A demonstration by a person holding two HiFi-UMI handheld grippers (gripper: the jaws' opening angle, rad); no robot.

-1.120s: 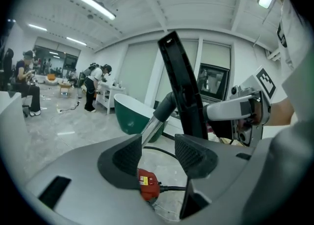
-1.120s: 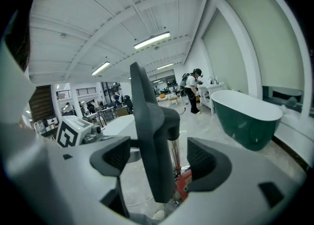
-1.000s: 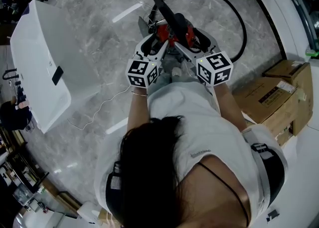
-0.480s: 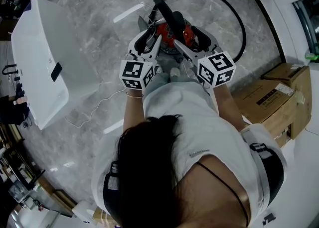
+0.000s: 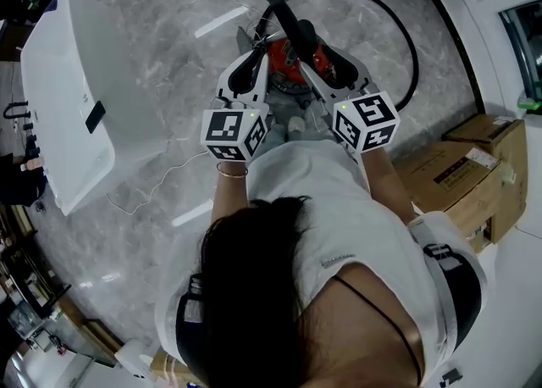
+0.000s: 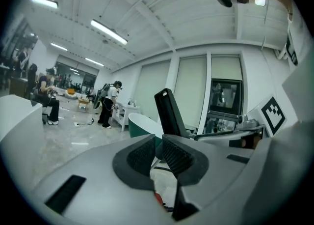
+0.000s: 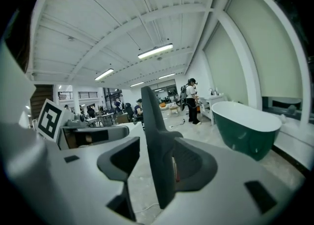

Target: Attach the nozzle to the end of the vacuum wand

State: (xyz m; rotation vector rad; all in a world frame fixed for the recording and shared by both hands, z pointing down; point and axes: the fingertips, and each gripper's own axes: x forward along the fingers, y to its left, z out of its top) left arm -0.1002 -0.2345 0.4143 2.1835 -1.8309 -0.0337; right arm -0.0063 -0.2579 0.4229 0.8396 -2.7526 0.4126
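Jaws of the left gripper (image 6: 157,144) are almost together and closing, with nothing between them. Those of the right gripper (image 7: 158,156) are closing around a dark flat piece (image 7: 151,130), which I judge to be the nozzle. It lies against one pad, and the other pad is not yet on it. No view shows a join with the wand, so the attaching seems not yet done. Only the head view shows the red vacuum body (image 5: 320,60) and the black hose (image 5: 408,30) on the floor; only the gripper views show the pads.
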